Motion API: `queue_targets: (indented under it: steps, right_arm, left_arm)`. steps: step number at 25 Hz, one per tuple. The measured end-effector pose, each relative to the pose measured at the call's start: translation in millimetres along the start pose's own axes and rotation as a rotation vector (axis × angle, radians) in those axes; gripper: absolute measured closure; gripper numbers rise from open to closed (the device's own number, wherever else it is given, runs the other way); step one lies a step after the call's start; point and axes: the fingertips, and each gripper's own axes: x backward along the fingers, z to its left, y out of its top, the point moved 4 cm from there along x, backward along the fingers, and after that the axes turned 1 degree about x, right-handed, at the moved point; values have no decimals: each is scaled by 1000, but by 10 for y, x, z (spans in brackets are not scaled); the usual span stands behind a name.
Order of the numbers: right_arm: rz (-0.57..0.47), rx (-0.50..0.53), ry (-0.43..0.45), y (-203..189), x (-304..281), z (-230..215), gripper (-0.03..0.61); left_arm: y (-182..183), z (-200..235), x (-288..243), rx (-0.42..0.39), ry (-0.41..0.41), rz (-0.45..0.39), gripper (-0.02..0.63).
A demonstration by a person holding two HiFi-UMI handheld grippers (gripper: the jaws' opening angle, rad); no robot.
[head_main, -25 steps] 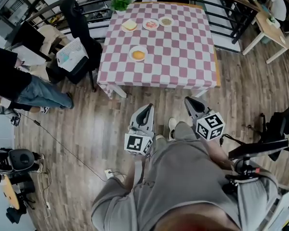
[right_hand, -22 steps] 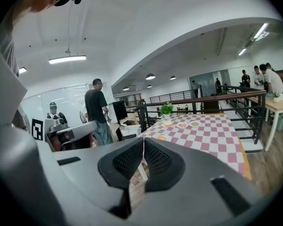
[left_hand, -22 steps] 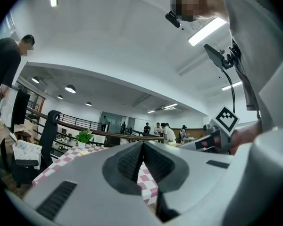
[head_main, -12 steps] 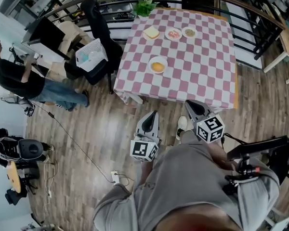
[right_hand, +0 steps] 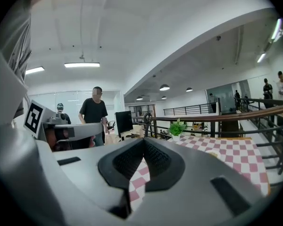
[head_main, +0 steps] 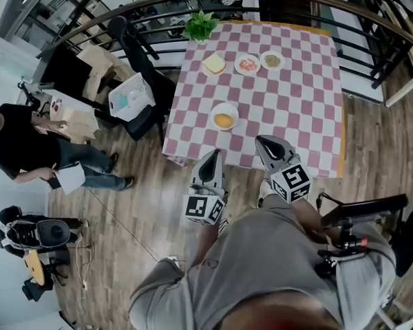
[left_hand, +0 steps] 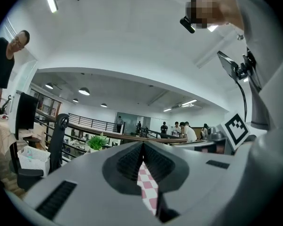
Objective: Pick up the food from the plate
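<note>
A table (head_main: 304, 108) under a pink-and-white checked cloth stands on the wooden floor (head_main: 134, 205), with a potted plant (head_main: 201, 26) at its eleven o'clock corner. At the table's nine o'clock a white basket (head_main: 128, 95) rests against a black chair (head_main: 132, 43). Farther out that way stands a person in a black shirt (head_main: 17, 146).

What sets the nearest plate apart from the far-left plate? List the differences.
The nearest plate holds a round orange piece; the far-left plate holds a pale squarish slice. The nearest plate stands alone; the far-left plate heads a row of three. Both sit on the checked table.
</note>
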Motion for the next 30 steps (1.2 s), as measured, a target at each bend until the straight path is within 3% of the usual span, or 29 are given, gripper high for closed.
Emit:
queue_targets:
  steps: [5,11,19,25,30]
  right_arm:
    - [-35,-41,-42,122,-33,-403,565]
    - [7,-37,-105,-54,28,-871,565]
    - [-32,-35,-196,126,186,-1123,565]
    - [-49,-36,-251,313,288,-1070,565]
    - [-77,7,-297,452,298,-1053,565]
  left_arm:
    - [-47,-124,-676,5,-63,27,604]
    - [-125,-387,-1239,18,-153,48,604]
    - [58,-640,-1585,-1,-279,29,604]
    - [205,-729,-1643,-3,-360,-3,604]
    - [288,-640,-1644,-2,-379,-39,604]
